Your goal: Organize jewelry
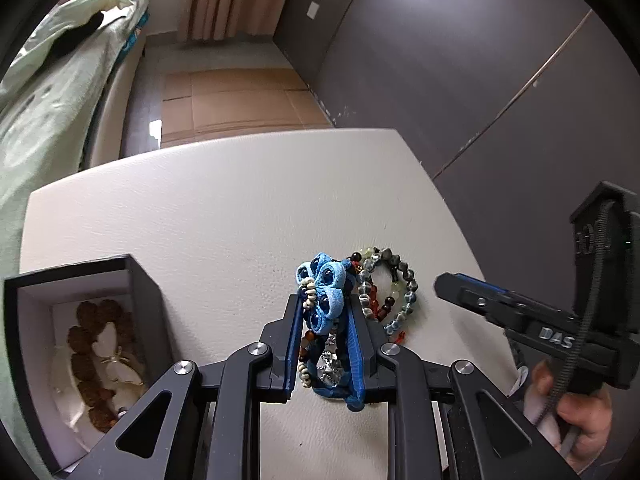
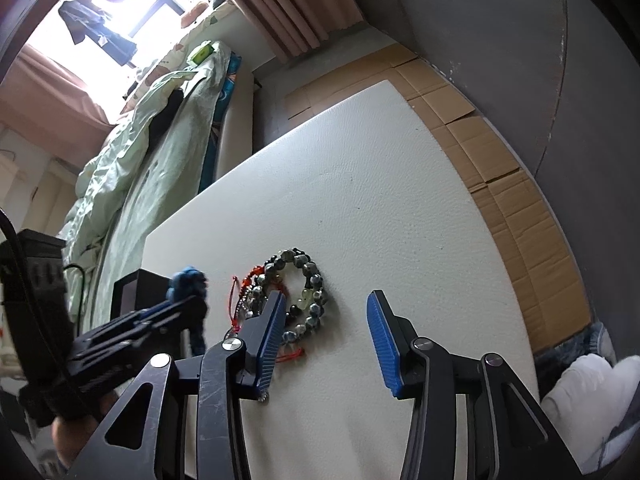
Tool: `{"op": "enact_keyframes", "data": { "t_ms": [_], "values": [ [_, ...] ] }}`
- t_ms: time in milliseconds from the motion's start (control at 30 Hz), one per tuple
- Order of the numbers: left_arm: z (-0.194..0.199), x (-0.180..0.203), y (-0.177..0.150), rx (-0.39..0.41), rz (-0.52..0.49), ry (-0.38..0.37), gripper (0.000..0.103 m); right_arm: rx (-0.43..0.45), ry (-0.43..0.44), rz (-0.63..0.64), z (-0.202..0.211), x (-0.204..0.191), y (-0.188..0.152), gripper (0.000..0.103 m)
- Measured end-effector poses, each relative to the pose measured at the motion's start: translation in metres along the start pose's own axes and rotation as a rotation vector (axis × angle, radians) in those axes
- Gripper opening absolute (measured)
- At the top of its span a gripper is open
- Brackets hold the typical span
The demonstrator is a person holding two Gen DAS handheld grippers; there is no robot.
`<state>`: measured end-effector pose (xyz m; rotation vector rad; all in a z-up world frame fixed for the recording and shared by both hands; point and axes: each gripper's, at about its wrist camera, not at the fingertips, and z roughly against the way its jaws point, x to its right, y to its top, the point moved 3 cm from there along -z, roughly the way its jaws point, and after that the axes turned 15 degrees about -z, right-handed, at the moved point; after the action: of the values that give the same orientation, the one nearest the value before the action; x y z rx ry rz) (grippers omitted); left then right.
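A blue fabric flower bracelet [image 1: 326, 280] with small cream and dark beads is pinched between the blue pads of my left gripper [image 1: 324, 306], which is shut on it just above the white table [image 1: 224, 220]. Just right of it lie a grey-blue bead bracelet [image 1: 402, 292] and a red cord bracelet [image 1: 378, 308]. The right wrist view shows my right gripper [image 2: 326, 306] open over the grey-blue bead bracelet [image 2: 310, 280], nothing between its fingers. A black box [image 1: 136, 280] at the table's left holds a brown bead bracelet [image 1: 86, 356] on a cream cushion.
The black box [image 2: 130, 292] stands behind the left gripper [image 2: 180, 312] in the right wrist view. A bed with a green duvet [image 1: 44, 92] runs along the table's left. Flattened cardboard [image 2: 496, 168] covers the floor beyond the table's far and right edges, below a grey wall.
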<state>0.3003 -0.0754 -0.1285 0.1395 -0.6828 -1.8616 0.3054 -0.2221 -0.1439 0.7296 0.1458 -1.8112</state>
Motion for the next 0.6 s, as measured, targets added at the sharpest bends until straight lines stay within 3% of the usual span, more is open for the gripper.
{"op": "enact_keyframes", "data": {
  "t_ms": [400, 533, 600],
  "values": [
    [0.026, -0.018, 0.000, 0.070, 0.041, 0.010, 0.022, 0.029, -0.139, 0.111, -0.026, -0.020, 0.000, 0.028],
    [0.031, -0.022, 0.000, 0.080, 0.044, 0.011, 0.022, 0.016, -0.174, 0.152, -0.036, -0.027, -0.003, 0.020],
    [0.033, -0.025, 0.000, 0.084, 0.046, 0.015, 0.022, 0.024, -0.189, 0.172, -0.037, -0.030, -0.004, 0.011]
  ]
}}
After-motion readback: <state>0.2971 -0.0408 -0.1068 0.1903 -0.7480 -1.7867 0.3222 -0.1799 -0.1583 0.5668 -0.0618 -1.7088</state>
